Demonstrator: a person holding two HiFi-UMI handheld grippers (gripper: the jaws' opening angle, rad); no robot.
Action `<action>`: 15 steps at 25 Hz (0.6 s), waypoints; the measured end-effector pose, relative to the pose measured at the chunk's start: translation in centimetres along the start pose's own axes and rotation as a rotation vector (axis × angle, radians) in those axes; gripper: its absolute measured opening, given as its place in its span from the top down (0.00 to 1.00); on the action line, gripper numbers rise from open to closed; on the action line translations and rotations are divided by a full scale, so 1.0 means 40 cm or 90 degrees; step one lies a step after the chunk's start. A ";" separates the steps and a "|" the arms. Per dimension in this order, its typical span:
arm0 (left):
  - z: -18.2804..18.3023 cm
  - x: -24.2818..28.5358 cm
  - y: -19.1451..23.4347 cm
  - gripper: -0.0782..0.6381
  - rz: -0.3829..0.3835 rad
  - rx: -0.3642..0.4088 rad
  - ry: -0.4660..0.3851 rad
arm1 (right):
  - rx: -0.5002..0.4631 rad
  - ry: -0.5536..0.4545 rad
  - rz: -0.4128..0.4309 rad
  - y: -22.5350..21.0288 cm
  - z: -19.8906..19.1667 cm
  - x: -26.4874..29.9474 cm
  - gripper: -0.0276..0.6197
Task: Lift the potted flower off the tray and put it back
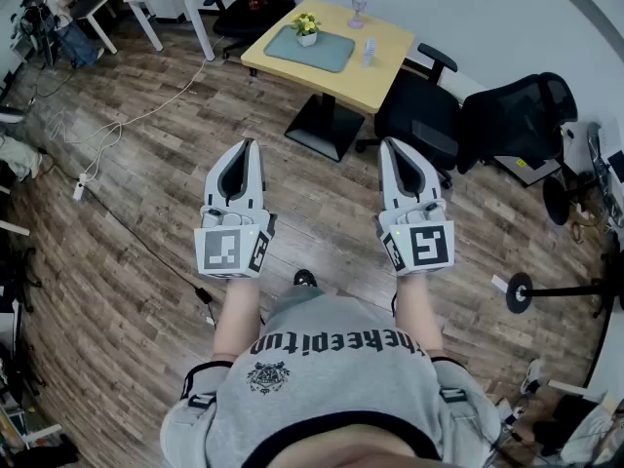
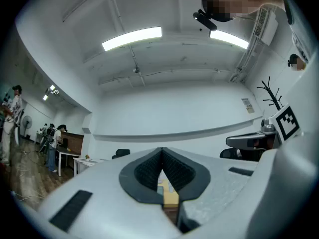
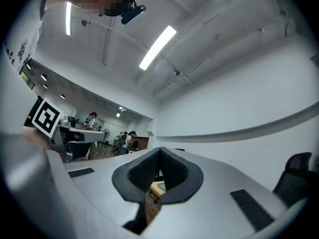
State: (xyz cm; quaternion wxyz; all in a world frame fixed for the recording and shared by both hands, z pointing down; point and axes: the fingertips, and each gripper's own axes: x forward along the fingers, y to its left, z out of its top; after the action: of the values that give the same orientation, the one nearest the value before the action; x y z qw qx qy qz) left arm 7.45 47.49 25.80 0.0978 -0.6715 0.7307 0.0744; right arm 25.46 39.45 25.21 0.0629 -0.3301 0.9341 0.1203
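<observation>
Small yellow-flowered plant in a white pot stands on teal rectangular tray, atop yellow square wooden table. Left gripper and right gripper both pinched together, empty, well short of the table. Best to walk up close and part the jaws before reaching.

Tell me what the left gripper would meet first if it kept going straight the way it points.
Nothing close: the left gripper, jaws shut, aims over the floor at the yellow table, probably its near edge; depth is unclear.
</observation>
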 end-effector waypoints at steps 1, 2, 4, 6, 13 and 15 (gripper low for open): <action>0.001 0.001 0.000 0.89 0.000 0.000 0.001 | 0.000 0.000 0.000 -0.001 0.001 0.001 0.96; 0.001 0.003 0.000 0.89 -0.001 0.000 0.001 | 0.001 0.000 -0.001 -0.002 0.002 0.002 0.95; 0.000 0.006 0.001 0.89 0.000 0.000 0.001 | 0.001 -0.001 -0.001 -0.004 0.001 0.006 0.95; -0.003 0.010 0.004 0.89 0.000 0.000 0.000 | 0.000 0.000 -0.001 -0.006 -0.003 0.010 0.96; -0.017 0.028 0.027 0.89 0.000 0.001 0.005 | 0.012 -0.019 -0.003 -0.009 -0.006 0.035 0.96; -0.021 0.039 0.035 0.89 -0.004 0.002 0.007 | 0.020 -0.024 -0.005 -0.009 -0.007 0.046 0.96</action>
State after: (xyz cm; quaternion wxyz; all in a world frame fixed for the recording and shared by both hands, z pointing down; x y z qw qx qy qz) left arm 5.88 45.92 26.21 0.0948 -0.6742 0.7292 0.0693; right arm 24.25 38.02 25.04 0.0858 -0.3303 0.9333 0.1117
